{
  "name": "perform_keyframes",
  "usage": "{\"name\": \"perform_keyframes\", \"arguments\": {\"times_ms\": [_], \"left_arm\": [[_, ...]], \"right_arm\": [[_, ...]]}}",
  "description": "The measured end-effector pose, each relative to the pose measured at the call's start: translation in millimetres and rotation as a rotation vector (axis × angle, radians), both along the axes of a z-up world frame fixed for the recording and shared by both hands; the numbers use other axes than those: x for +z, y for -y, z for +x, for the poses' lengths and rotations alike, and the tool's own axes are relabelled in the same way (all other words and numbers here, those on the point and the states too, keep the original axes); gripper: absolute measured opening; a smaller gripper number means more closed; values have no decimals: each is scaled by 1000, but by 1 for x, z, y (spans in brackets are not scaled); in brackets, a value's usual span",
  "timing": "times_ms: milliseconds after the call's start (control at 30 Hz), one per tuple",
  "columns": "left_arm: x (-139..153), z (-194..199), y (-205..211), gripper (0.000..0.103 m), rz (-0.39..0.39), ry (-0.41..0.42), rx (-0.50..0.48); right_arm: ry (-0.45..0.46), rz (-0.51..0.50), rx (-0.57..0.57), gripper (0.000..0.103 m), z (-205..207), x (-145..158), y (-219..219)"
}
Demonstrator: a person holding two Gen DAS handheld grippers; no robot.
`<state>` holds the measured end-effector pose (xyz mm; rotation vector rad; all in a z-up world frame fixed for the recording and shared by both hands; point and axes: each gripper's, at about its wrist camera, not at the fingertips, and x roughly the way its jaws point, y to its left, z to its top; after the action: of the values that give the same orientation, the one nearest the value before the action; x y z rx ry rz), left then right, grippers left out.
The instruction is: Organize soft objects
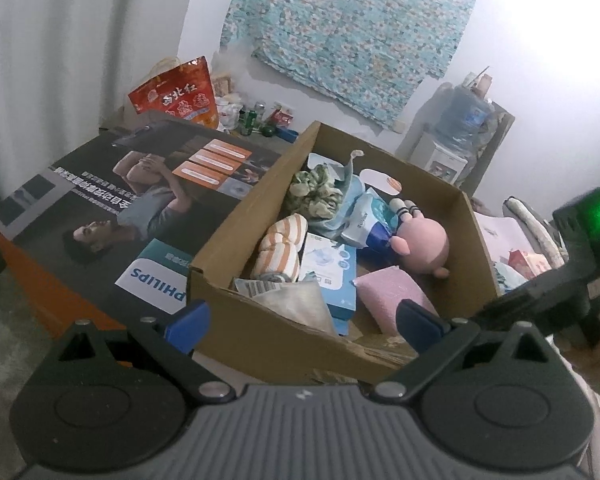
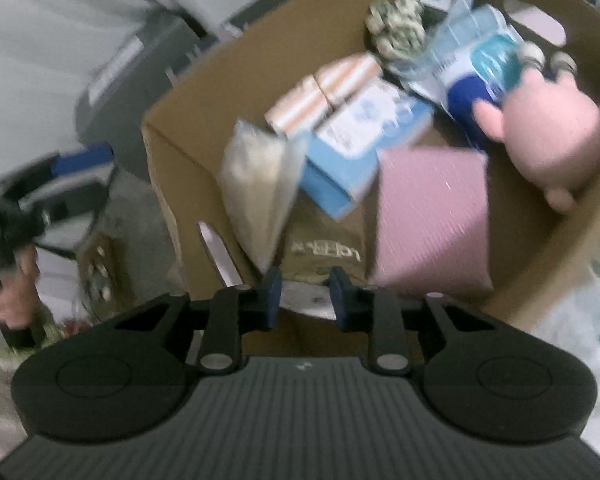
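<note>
1. Container: the cardboard box stands beside a Philips carton, top open, soft goods already inside.
2. Contents, far end: a green patterned scrunchie and a crinkled blue tissue pack; the pink plush toy lies against the right-hand wall.
3. Contents, middle: an orange-striped rolled cloth touching a blue-and-white wipes box.
4. Contents, near end: a pale bagged item in the corner and a pink sponge pad beside it.
5. My left gripper hangs at the box's near rim, fingers spread wide, nothing between them.
6. My right gripper points steeply down over the near wall, fingers drawn as close as they go; a thin whitish thing shows in the narrow gap, but blur stops me telling whether it is pinched.
7. Step in hand, as I judge it: a placement or pick at the box's near edge.
8. Next move calls for confirming the right grip, then clearing the rim before lowering anything.
</note>
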<state>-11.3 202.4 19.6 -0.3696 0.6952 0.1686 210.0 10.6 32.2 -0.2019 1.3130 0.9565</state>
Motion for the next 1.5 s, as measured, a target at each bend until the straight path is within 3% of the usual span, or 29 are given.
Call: {"name": "perform_keyframes", "arguments": {"times_ms": [167, 400, 500, 567, 667, 767, 933, 1200, 1500], "left_arm": [[2, -1, 5, 100, 10, 2, -7], [8, -7, 6, 100, 24, 15, 4], [10, -8, 8, 100, 32, 20, -2], [12, -9, 10, 100, 42, 27, -14], [14, -9, 18, 100, 63, 44, -52], [16, -7, 27, 102, 67, 48, -93], [18, -8, 48, 103, 101, 53, -175], [15, -18, 80, 103, 183, 99, -166], [3, -11, 111, 103, 335, -28, -158]], "right_arm": [[62, 9, -10, 26, -4, 9, 4], [54, 93, -66, 27, 3, 21, 6], [86, 198, -131, 39, 0, 38, 20], [137, 268, -194, 61, -8, 52, 37], [238, 349, -315, 83, -29, 66, 66], [320, 368, -451, 91, -53, 67, 90], [455, 216, -671, 99, -100, 49, 116], [563, 32, -835, 102, -155, 26, 132], [772, -114, -920, 102, -202, 35, 119]]}}
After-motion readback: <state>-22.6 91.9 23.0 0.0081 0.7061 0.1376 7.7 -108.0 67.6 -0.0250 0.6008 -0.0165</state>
